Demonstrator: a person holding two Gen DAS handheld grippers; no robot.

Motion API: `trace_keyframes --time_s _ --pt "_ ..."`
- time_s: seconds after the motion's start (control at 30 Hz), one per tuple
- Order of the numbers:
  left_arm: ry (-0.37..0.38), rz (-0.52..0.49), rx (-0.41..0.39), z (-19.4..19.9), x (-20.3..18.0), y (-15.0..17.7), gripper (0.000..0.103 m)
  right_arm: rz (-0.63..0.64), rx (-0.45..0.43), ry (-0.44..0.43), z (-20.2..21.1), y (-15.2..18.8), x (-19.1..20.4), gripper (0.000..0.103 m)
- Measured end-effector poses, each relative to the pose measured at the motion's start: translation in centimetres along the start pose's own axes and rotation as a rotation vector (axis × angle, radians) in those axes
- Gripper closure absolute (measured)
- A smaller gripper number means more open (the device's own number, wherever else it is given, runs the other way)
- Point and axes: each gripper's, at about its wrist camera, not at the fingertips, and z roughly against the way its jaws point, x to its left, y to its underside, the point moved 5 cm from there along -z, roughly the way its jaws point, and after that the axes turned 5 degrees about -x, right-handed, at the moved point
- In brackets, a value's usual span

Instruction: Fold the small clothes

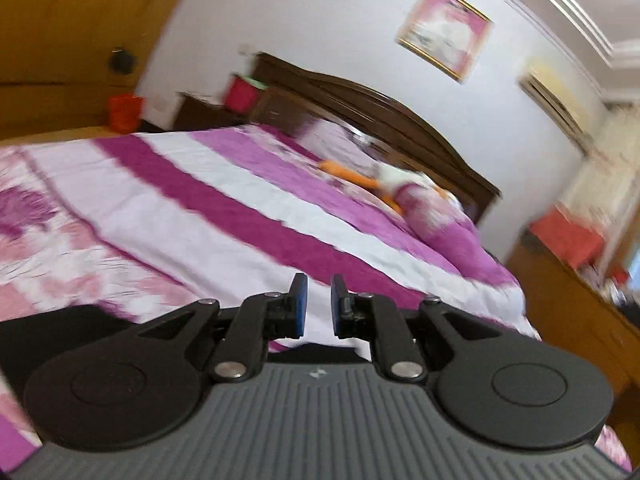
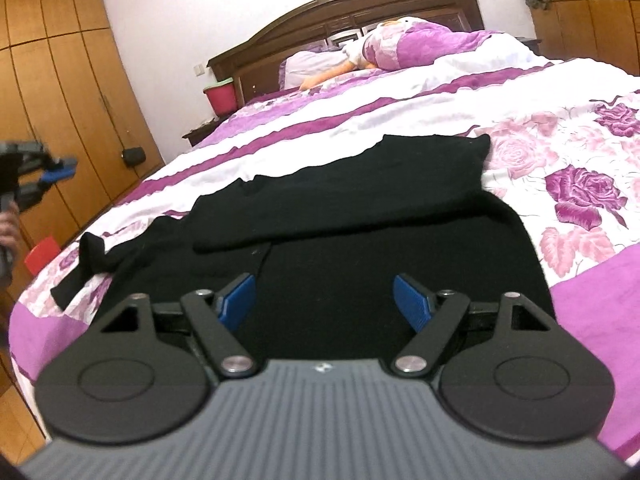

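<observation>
A black garment [image 2: 360, 208] lies spread on the bed's purple and white floral quilt [image 2: 560, 152], with one part folded across its middle and a sleeve [image 2: 86, 264] trailing off to the left. My right gripper [image 2: 324, 294] is open and empty, just above the garment's near edge. My left gripper [image 1: 318, 304] hangs in the air above the bed, its pads a narrow gap apart with nothing between them. It also shows at the left edge of the right wrist view [image 2: 52, 172], off the bed's side. A dark patch of the garment [image 1: 68, 328] shows low in the blurred left wrist view.
A dark wooden headboard [image 2: 348, 12] and pillows [image 2: 416, 44] are at the far end. A wooden wardrobe [image 2: 60, 80] stands left of the bed, a red bin [image 2: 220, 98] on a nightstand beside it. A wooden dresser [image 2: 592, 28] stands at the right.
</observation>
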Motion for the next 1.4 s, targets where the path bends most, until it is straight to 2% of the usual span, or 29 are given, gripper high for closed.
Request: trace_keyframes --time_s 0.07,0.13,0.23,0.27,0.3,0.37,0.43,0.47,0.7,0.9,1.03,1.1,1.13,1.17,1.2,1.27,1.33,1.4 --pt "-0.007 -0.023 0.03 -0.3 -1.8 0.8 0.088 0.007 -0.004 -0.006 0.2 0.0 0.1 0.025" --pt "-0.049 -0.035 0.066 -0.4 -2.7 1.9 0.088 0.023 -0.013 -0.015 0.5 0.0 0.1 0.025" --pt "-0.102 -0.012 0.116 -0.5 -2.5 3.8 0.086 0.058 -0.028 -0.007 0.9 0.0 0.1 0.025" --pt "-0.122 0.01 0.137 -0.4 -2.1 4.5 0.083 0.065 -0.031 -0.004 1.0 0.0 0.0 0.025" --pt "-0.135 0.031 0.151 -0.4 -1.5 5.1 0.079 0.07 -0.035 0.0 1.0 0.0 -0.1 0.025" --pt "-0.181 0.075 0.167 -0.2 -0.1 6.3 0.049 0.075 -0.039 0.006 1.0 0.2 -0.3 0.025" --pt "-0.246 0.083 0.154 -0.1 1.9 7.1 0.034 0.072 -0.039 0.014 0.9 0.3 -0.5 0.025" --pt "-0.276 0.076 0.148 -0.2 2.8 7.3 0.032 0.069 -0.037 0.016 0.8 0.4 -0.6 0.025" --pt "-0.45 0.116 0.15 -1.0 8.5 8.6 0.026 0.054 -0.031 0.02 0.8 0.8 -1.0 0.025" --pt "-0.532 0.203 0.155 -4.2 13.3 8.4 0.026 0.056 -0.021 0.035 0.7 1.1 -1.3 0.025" --pt "-0.582 0.19 0.14 -6.1 15.3 7.6 0.025 0.06 -0.011 0.055 0.4 1.2 -1.6 0.025" --pt "-0.604 0.161 0.124 -6.5 15.9 7.1 0.026 0.065 -0.008 0.062 0.2 1.2 -1.7 0.025" --pt "-0.594 0.157 0.124 -6.6 16.0 6.9 0.034 0.066 -0.006 0.064 0.2 1.2 -1.7 0.025" --pt "-0.573 0.161 0.124 -6.6 16.0 6.7 0.058 0.065 -0.003 0.065 0.0 1.3 -1.8 0.025" --pt "-0.524 0.168 0.132 -6.6 16.0 6.5 0.069 0.061 0.001 0.065 -0.1 1.3 -1.9 0.025" --pt "-0.475 0.148 0.127 -6.2 15.2 5.8 0.082 0.049 0.009 0.063 -0.3 1.4 -2.2 0.025" --pt "-0.409 0.102 0.089 -5.6 13.7 4.8 0.091 0.038 0.007 0.062 -0.5 1.4 -2.3 0.025" --pt "-0.347 0.067 0.06 -5.0 11.8 3.6 0.091 0.03 0.0 0.059 -0.5 1.3 -2.5 0.025"
